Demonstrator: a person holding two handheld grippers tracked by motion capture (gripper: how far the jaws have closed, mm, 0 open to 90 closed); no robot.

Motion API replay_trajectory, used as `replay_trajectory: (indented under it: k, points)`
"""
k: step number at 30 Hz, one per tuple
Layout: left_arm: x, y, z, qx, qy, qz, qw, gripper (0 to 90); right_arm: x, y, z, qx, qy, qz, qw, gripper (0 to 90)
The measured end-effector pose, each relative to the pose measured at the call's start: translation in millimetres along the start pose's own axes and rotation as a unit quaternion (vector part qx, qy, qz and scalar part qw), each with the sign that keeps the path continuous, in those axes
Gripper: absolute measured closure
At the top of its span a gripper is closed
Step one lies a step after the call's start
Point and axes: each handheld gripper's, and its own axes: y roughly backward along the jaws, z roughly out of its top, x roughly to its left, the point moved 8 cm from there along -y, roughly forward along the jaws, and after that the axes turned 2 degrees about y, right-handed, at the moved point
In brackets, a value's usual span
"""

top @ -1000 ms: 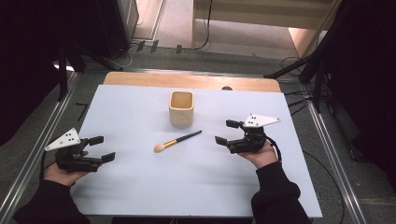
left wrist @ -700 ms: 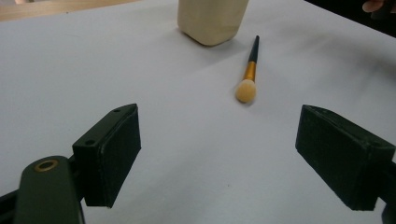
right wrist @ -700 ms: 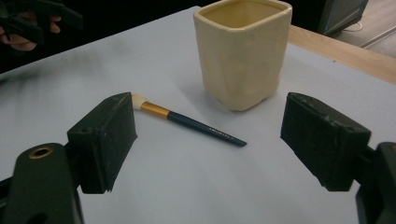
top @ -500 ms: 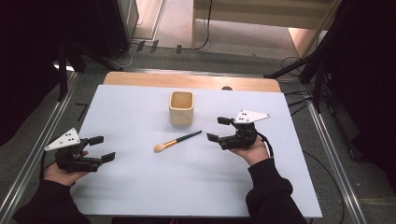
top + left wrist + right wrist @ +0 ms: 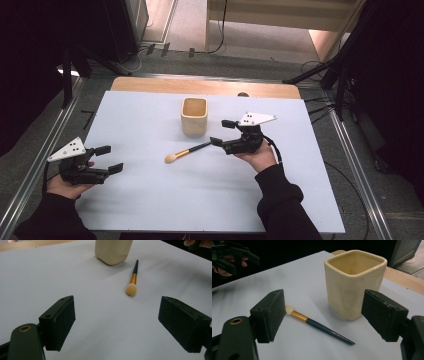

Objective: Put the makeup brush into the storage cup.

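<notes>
White-topped bench (image 5: 150,200): slim dark-handled makeup brush with gold ferrule (image 5: 188,151) lying flat near cream square ceramic cup (image 5: 194,116). Right claw (image 5: 222,132) wide, empty, at handle tip. Left claw (image 5: 109,158) wide, empty, well apart at left.

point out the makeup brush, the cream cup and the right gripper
makeup brush (image 5: 298,315): right gripper view, on the gold ferrule just behind the bristles.
cream cup (image 5: 193,123): high view, on its front wall.
right gripper (image 5: 221,132): high view, midway between its open fingers, near the brush handle's end.

black sleeves, and each black claw (image 5: 111,159) (image 5: 222,132) carries a grey 3-cornered plate, square pads and a trailing cable.
</notes>
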Motion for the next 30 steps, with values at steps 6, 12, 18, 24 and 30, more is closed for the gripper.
replay_trajectory:
  k: [6,12,18,24,30]
  points:
    - [1.0,0.4,0.0,0.000,0.002,0.002,1.0000,14.6,2.5,-12.8,6.7,-0.005,-0.004,0.009,0.9999,20.2]
    - [-0.2,0.5,0.8,-0.003,0.003,-0.001,1.0000,14.6,6.5,-23.6,13.3,-0.005,0.001,0.019,0.9998,20.2]
    - [0.1,0.7,0.8,-0.003,0.003,0.000,1.0000,14.7,8.7,-32.4,23.2,-0.010,0.005,0.026,0.9996,20.3]
    - [0.7,1.1,0.8,-0.003,0.004,0.002,1.0000,14.7,14.9,-44.6,30.6,-0.001,0.020,0.038,0.9991,20.3]
    - [1.4,1.9,0.8,-0.004,0.003,0.000,1.0000,14.6,17.6,-50.7,29.0,0.015,0.026,0.042,0.9987,20.3]
